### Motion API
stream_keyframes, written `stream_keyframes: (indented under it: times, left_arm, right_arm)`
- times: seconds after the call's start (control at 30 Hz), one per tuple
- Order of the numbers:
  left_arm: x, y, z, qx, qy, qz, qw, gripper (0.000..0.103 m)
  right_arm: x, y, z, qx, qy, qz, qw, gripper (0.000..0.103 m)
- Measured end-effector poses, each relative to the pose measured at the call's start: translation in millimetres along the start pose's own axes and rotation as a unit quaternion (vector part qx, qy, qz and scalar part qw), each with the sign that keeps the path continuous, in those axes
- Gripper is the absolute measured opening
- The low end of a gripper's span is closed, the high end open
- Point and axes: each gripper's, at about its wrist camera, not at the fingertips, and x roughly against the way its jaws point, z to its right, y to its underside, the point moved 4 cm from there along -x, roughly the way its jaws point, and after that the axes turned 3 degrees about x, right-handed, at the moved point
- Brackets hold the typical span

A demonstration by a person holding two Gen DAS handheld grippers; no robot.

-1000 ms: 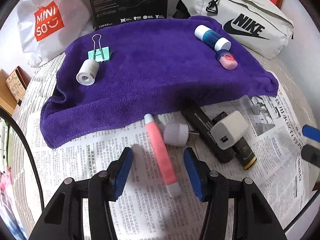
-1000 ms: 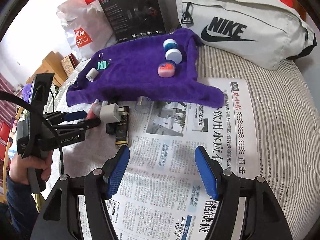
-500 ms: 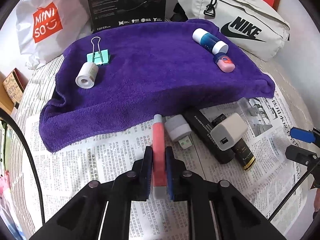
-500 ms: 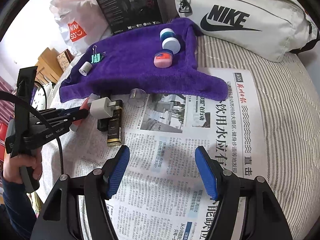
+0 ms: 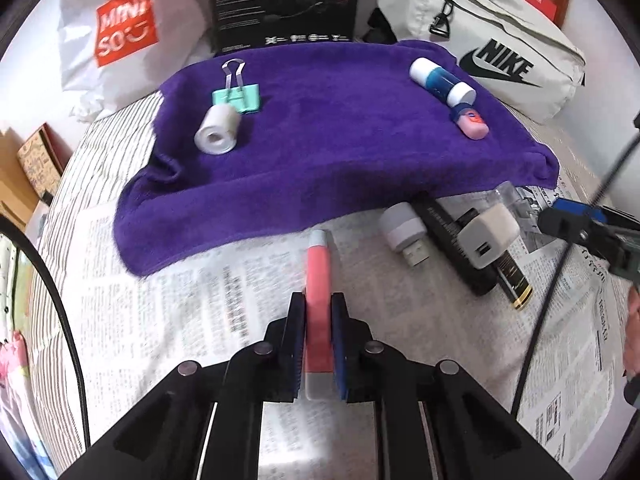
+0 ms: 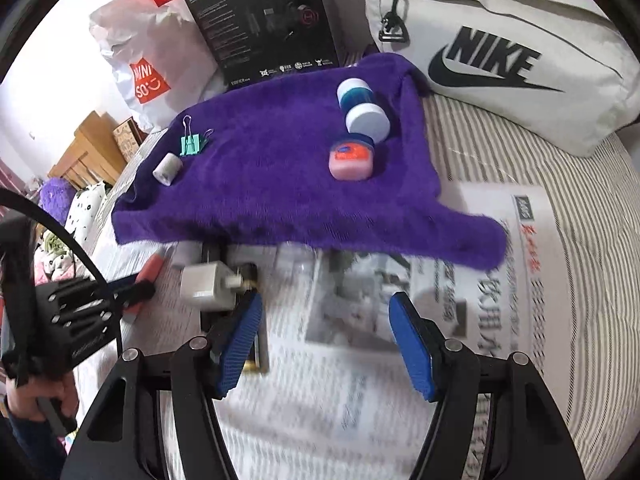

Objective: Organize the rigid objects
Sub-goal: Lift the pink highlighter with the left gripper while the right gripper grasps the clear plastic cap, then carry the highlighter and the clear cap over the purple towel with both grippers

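Pinching the pink tube [image 5: 318, 280] over the newspaper [image 5: 180, 300], the left hand-held gripper [image 5: 319, 344] is clamped; the right hand-held gripper [image 6: 326, 344] hangs spread near the white charger [image 6: 206, 286].

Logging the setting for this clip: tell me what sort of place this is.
Probably a bedroom at home: the work surface looks like a bed with a striped sheet, newspaper spread over it, and a Miniso shopping bag and Nike bag propped behind.

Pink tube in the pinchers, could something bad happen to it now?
Maybe. The left gripper pinches the pink tube near its back end, so the long front part could tip or slip out. Swinging it right could bump the small white USB light. The right gripper hangs open nearby and could get in the way.
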Motion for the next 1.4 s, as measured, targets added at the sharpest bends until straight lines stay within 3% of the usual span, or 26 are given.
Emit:
stream_keyframes:
  times: [0.13, 0.4, 0.67, 1.17, 1.4]
  left_arm:
    - [1, 4, -9, 0.015, 0.023, 0.007, 0.9996, 0.013]
    - [1, 4, -3, 0.004, 0.008, 0.012, 0.9999, 0.013]
    - [2, 6, -4, 0.002, 0.009, 0.016, 0.9998, 0.013]
    - [2, 6, -2, 0.006, 0.005, 0.022, 0.9997, 0.013]
    - [4, 6, -11, 0.036, 0.04, 0.021, 0.9983, 0.012]
  right_arm:
    - [-6, -6, -6, 0.003, 0.005, 0.005, 1.0, 0.061]
    - [-23, -15, -14, 0.017, 0.016, -0.003, 1.0, 0.055]
    - [-35, -18, -16, 0.047, 0.04, -0.01, 0.998, 0.027]
    - [-33, -21, -4, 0.062, 0.055, -0.014, 0.996, 0.027]
    - [-28, -20, 2, 0.056, 0.043, -0.014, 0.997, 0.027]
